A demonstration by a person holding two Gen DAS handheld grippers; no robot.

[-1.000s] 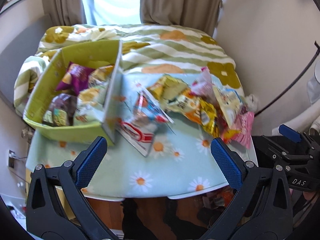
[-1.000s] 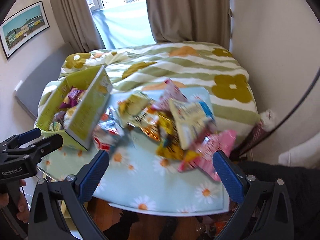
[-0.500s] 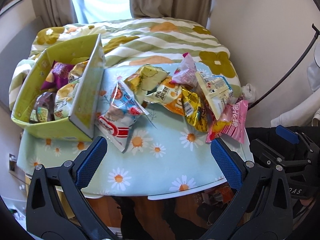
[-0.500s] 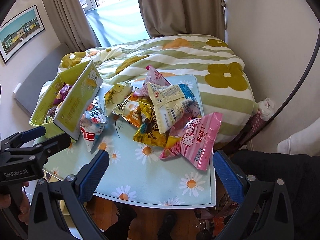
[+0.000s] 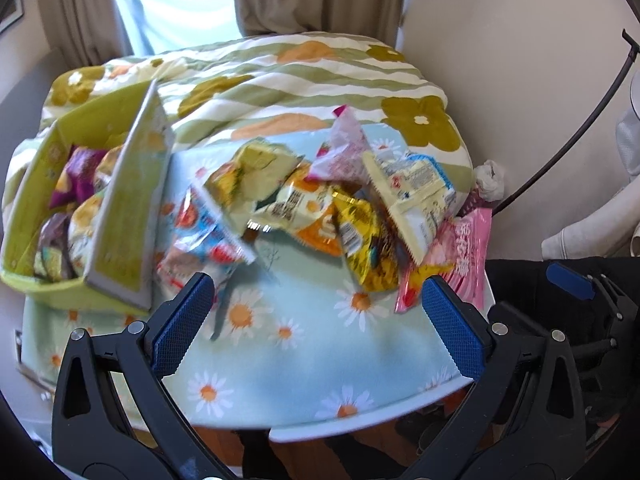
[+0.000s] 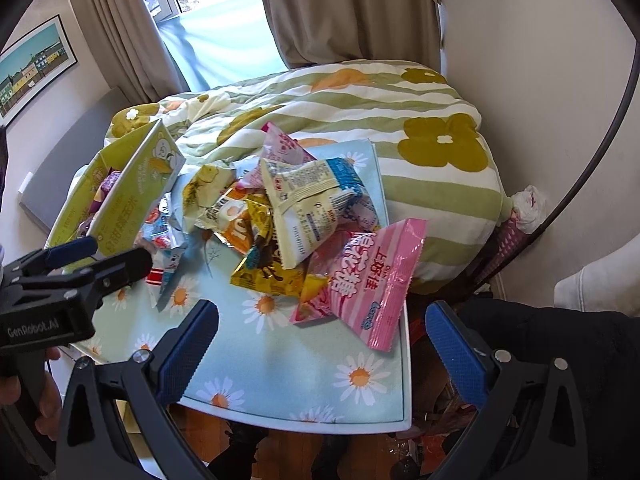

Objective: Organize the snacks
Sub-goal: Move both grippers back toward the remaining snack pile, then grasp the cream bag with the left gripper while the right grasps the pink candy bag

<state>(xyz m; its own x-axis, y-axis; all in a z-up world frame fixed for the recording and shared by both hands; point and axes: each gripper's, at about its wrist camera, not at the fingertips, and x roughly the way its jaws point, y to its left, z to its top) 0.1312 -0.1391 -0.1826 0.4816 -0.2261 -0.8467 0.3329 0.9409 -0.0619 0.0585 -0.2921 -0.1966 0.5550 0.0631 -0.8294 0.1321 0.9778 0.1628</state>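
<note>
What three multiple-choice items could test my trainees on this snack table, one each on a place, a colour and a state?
1. Where is the green cardboard box?
A. on the table's left side
B. on the floor
C. on the striped quilt

2. What colour is the striped snack bag nearest the table's right edge?
A. blue
B. pink
C. black

3. How is the right gripper?
A. shut on a bag
B. open, holding nothing
C. shut, empty

Key: 1 A, the box stands left of the snack pile on the daisy tablecloth; 2 B, its wrapper is pink with white stripes; 3 B, its blue pads are spread wide with only tablecloth between them.
</note>
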